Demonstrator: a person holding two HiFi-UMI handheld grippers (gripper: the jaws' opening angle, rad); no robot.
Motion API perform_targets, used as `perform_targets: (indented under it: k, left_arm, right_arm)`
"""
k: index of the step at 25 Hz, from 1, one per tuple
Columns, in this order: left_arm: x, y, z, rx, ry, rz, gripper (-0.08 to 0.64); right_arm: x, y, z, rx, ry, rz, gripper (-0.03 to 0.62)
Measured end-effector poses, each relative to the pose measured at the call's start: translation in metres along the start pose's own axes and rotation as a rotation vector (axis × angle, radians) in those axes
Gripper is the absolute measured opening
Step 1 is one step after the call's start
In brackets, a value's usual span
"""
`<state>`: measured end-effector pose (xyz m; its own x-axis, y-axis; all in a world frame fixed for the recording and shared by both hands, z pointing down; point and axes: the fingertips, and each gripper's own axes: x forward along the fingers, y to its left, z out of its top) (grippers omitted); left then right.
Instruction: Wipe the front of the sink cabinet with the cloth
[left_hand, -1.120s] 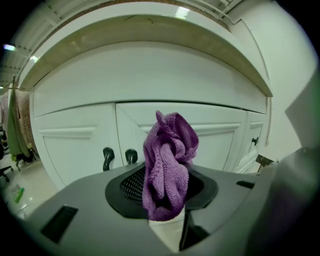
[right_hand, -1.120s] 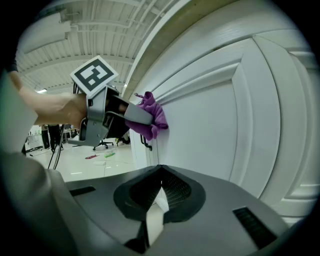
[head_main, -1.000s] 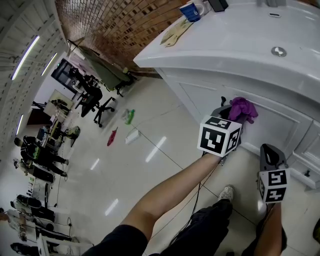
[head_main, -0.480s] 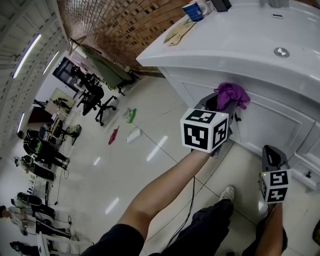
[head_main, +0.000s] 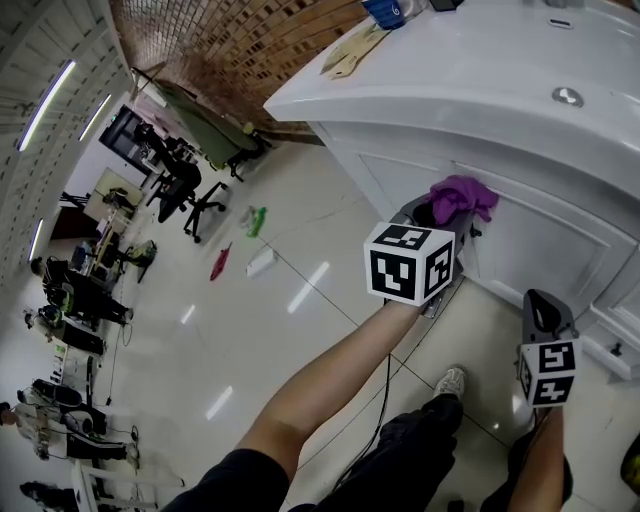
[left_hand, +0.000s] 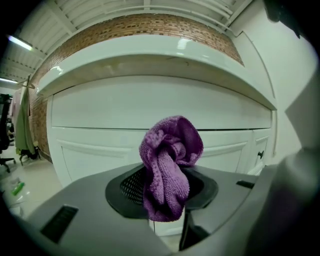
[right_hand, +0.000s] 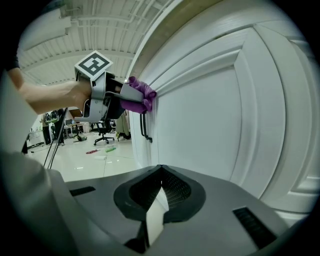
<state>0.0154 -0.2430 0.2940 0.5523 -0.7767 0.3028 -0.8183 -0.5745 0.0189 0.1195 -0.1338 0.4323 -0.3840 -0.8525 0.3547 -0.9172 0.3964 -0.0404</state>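
Note:
A purple cloth (head_main: 460, 198) is bunched in my left gripper (head_main: 440, 212), which is shut on it. The cloth presses against the white sink cabinet front (head_main: 545, 245), just under the countertop lip. In the left gripper view the cloth (left_hand: 170, 160) sticks up between the jaws, with the cabinet panels (left_hand: 100, 110) close behind. My right gripper (head_main: 540, 312) hangs lower to the right, near the cabinet's base. It is shut and holds nothing (right_hand: 157, 200). From there the cloth (right_hand: 140, 95) shows touching the door (right_hand: 200, 115) above a black handle (right_hand: 144, 127).
The white countertop (head_main: 480, 80) carries a drain (head_main: 567, 97), a blue cup (head_main: 385, 10) and a pair of tan gloves (head_main: 350, 52). A small knob (head_main: 612, 347) sits on the right-hand door. My legs and a shoe (head_main: 450, 382) are below. Small items (head_main: 250, 220) and office chairs (head_main: 185, 195) lie far left.
My left gripper has carried the cloth up and to the left along the cabinet front, then slightly down. The right gripper has stayed where it was.

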Motion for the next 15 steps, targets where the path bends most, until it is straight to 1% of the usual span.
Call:
perform_targets:
  k: [8,15]
  left_arm:
    - [-0.002,-0.005,-0.021,0.049,-0.016,0.006,0.149]
    - [-0.006,-0.002,-0.038,0.000,-0.029,-0.007,0.149]
  right_arm:
    - [0.001,0.001,-0.002,-0.006,0.006,-0.002,0.000]
    - [0.009,0.009,-0.002,-0.005,0.013,0.009,0.000]
